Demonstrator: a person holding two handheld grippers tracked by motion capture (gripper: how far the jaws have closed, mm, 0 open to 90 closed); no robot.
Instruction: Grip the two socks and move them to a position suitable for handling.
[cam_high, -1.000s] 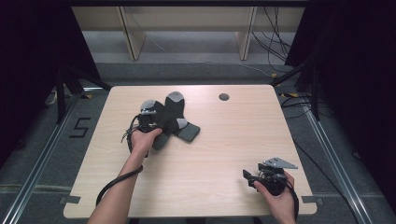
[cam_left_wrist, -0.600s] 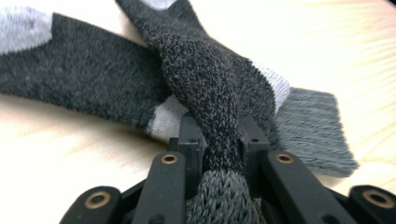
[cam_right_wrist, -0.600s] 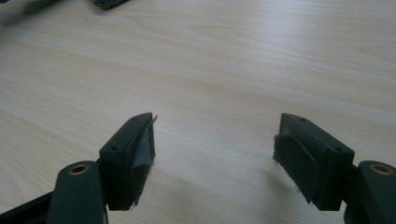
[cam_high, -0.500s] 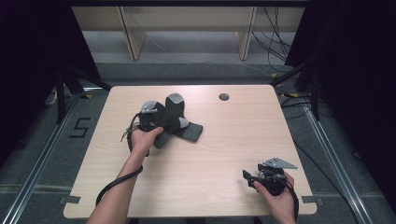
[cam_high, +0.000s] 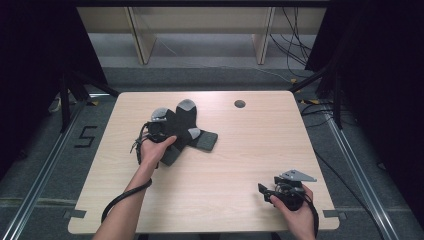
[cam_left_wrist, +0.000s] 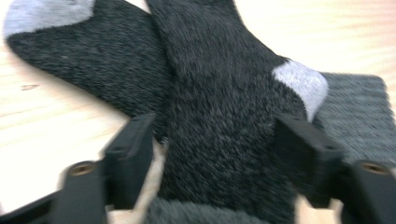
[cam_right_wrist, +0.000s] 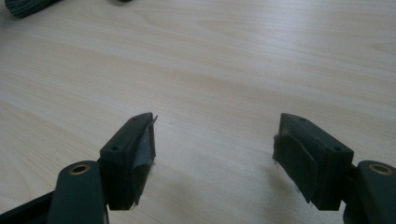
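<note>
On the light wooden table (cam_high: 210, 165) lie two dark socks, one across the other, in the left half of the table as the high view shows it. The upper sock (cam_left_wrist: 219, 116) is charcoal with a pale grey heel patch, and it crosses over the lower sock (cam_left_wrist: 88, 60), which has a pale grey toe. At the right side of the left gripper view a ribbed grey cuff (cam_left_wrist: 359, 116) lies flat on the wood.

The left claw (cam_left_wrist: 219, 154) is spread wide. Its two black jaws stand on either side of the upper sock, and the sock passes between them. Whether the jaws touch the fabric cannot be told, because the picture is blurred. In the high view the left hand (cam_high: 152, 150) rests at the near edge of the socks.

The right claw (cam_right_wrist: 215, 154) is also spread wide and holds nothing. It is just above bare wood, near the front right corner of the table, well apart from the socks. The right hand (cam_high: 295, 210) grips it from behind. A small dark round hole (cam_high: 240, 104) sits near the far edge of the table.
</note>
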